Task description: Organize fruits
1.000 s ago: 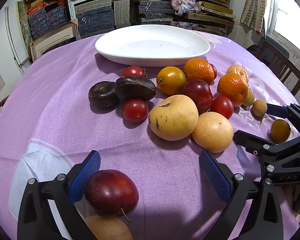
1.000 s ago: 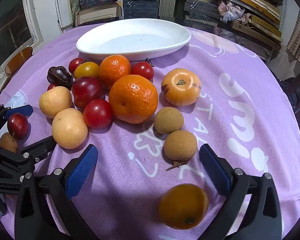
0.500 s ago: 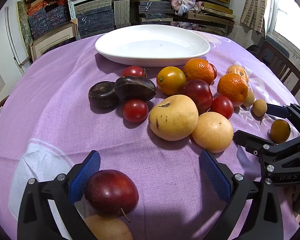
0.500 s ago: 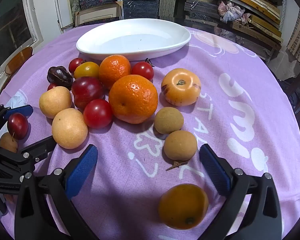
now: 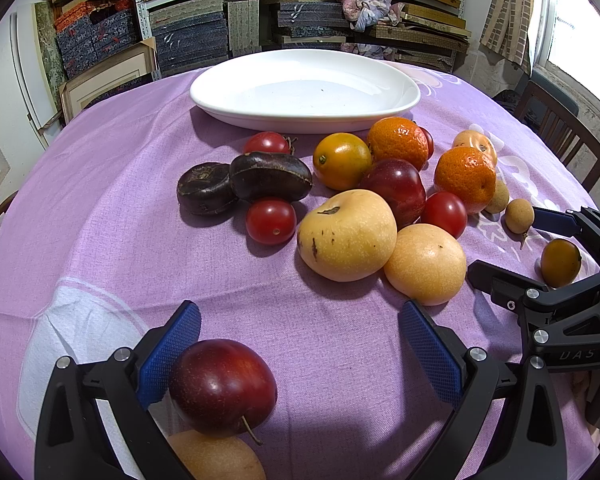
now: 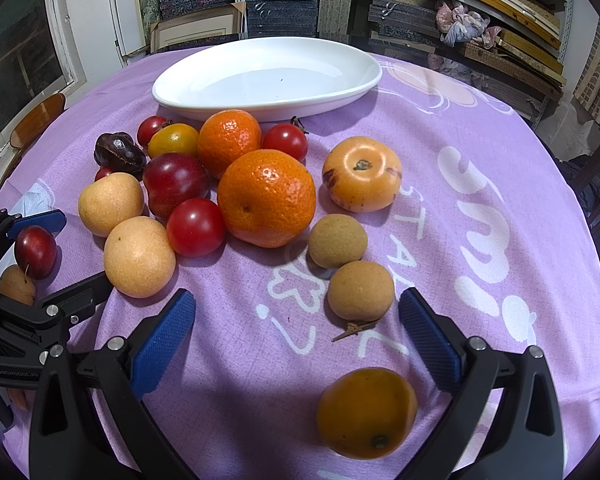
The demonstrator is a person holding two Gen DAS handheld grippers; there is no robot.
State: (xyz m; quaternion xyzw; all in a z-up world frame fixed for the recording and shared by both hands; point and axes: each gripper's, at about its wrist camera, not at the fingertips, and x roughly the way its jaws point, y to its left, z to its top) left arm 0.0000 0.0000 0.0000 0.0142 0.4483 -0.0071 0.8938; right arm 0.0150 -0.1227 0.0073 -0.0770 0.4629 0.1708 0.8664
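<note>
An empty white oval plate (image 5: 304, 88) (image 6: 268, 76) sits at the far side of the purple tablecloth. In front of it lies a loose cluster of fruit: two tangerines (image 6: 266, 198), pale pears (image 5: 346, 236), cherry tomatoes (image 5: 271, 220), a red plum (image 5: 396, 188) and dark chestnut-like fruits (image 5: 270, 176). My left gripper (image 5: 300, 344) is open; a red plum (image 5: 222, 386) lies by its left pad, a pear (image 5: 216, 458) below it. My right gripper (image 6: 298, 332) is open, with a small orange fruit (image 6: 366, 412) between its arms and two brown longans (image 6: 360, 290) ahead.
A persimmon-like orange fruit (image 6: 362, 174) sits right of the cluster. Shelves (image 5: 300, 8) stacked with boxes stand behind the table. A wooden chair (image 5: 560, 136) is at the right edge, another chair (image 6: 36, 120) at the left. Bare cloth (image 6: 480, 200) stretches to the right.
</note>
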